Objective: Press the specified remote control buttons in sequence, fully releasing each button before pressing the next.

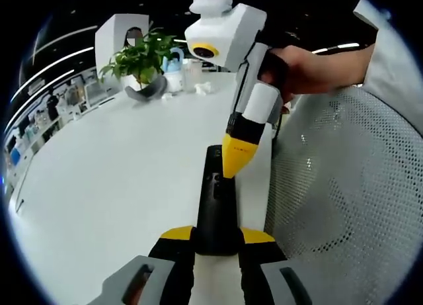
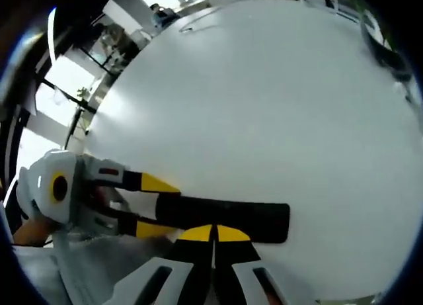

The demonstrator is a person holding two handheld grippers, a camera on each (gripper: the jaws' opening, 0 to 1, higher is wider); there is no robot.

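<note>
Closest in, the left gripper (image 1: 217,242) has its yellow-tipped jaws clamped on the near end of the black remote control (image 1: 216,206), which sticks out forward over the white table (image 1: 106,179). Above it the right gripper (image 1: 236,165) comes down with its jaws closed to a single yellow point, holding nothing, the tip touching or almost touching the remote's upper face near the small buttons. In the right gripper view the remote lies crosswise just past those closed tips. The risk I see is the point landing between buttons or catching two at once. A hard push could also lever the remote down in the left grip, since only one end is held. Farther off, a potted plant (image 1: 140,59) stands near the table's far edge.
</note>
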